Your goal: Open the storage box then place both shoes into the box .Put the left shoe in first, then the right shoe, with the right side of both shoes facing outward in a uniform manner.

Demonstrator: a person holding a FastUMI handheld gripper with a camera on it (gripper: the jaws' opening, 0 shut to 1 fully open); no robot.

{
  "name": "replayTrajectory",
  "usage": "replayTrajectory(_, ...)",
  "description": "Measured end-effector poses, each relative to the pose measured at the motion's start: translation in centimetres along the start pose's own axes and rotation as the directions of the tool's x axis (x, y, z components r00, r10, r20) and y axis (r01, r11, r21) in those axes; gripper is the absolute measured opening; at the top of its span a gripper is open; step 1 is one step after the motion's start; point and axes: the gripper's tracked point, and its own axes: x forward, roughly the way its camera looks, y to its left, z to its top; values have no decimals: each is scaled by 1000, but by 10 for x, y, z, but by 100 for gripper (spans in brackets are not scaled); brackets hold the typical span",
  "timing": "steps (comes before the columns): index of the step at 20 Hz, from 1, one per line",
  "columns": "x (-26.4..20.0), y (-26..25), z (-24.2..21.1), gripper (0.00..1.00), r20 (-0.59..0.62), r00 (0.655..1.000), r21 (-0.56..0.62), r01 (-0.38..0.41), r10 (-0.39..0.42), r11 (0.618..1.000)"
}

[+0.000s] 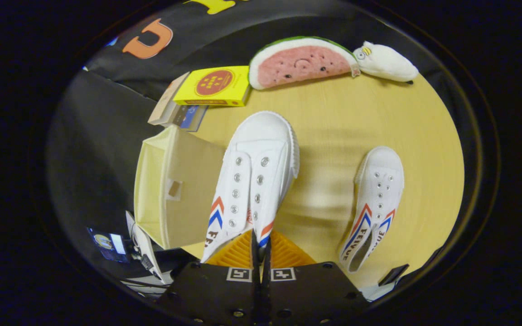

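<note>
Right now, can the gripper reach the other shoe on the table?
Probably not yet: the gripper has its fingers shut on the held shoe, so it is busy. The other shoe lies apart, uncovered.

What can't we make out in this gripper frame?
- Held shoe: heel hidden behind the fingers of the hand-held gripper, shut on it.
- Storage box: part of the interior hidden by the held shoe.
- Second shoe on the table: heel lettering distorted by fisheye.
- Items under the yellow box: mostly covered.
</note>
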Motion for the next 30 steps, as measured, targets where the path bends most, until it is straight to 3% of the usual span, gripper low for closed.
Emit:
replayTrajectory(7,-6,121,-5,0,3,997,-70,-79,80,994)
replayTrajectory(13,35,184,-5,0,16,998,-102,-53,55,993)
replayTrajectory(22,117,233,5,0,71,997,-102,30,-23,994)
replayTrajectory(30,168,241,7,0,8,998,-70,64,-64,996)
